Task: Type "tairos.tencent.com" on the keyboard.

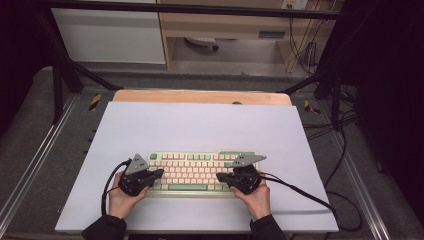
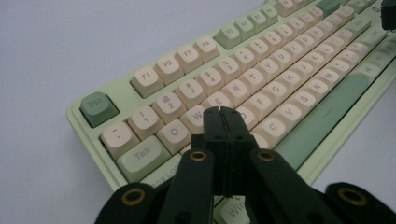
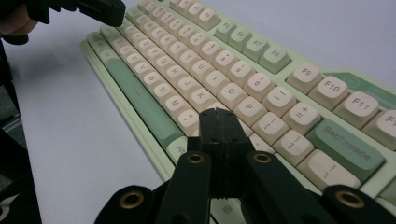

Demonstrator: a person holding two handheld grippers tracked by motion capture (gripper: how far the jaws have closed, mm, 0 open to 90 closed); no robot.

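A pale green keyboard (image 1: 195,171) with cream keys lies on a white sheet near the table's front. My left gripper (image 1: 159,173) hovers over its left end, jaws shut with nothing between them; in the left gripper view its tip (image 2: 222,111) sits above the keys near W and E on the keyboard (image 2: 261,74). My right gripper (image 1: 220,176) is over the right part of the keys, jaws shut and empty; its tip (image 3: 219,113) hangs above the keys near P and the semicolon on the keyboard (image 3: 196,60). I cannot tell whether either tip touches a key.
The white sheet (image 1: 200,125) covers a wooden table (image 1: 200,96). Cables (image 1: 305,192) trail from the right gripper off the right edge. A metal frame rail (image 1: 30,160) runs along the left. The left gripper's jaw (image 3: 100,10) shows far off in the right gripper view.
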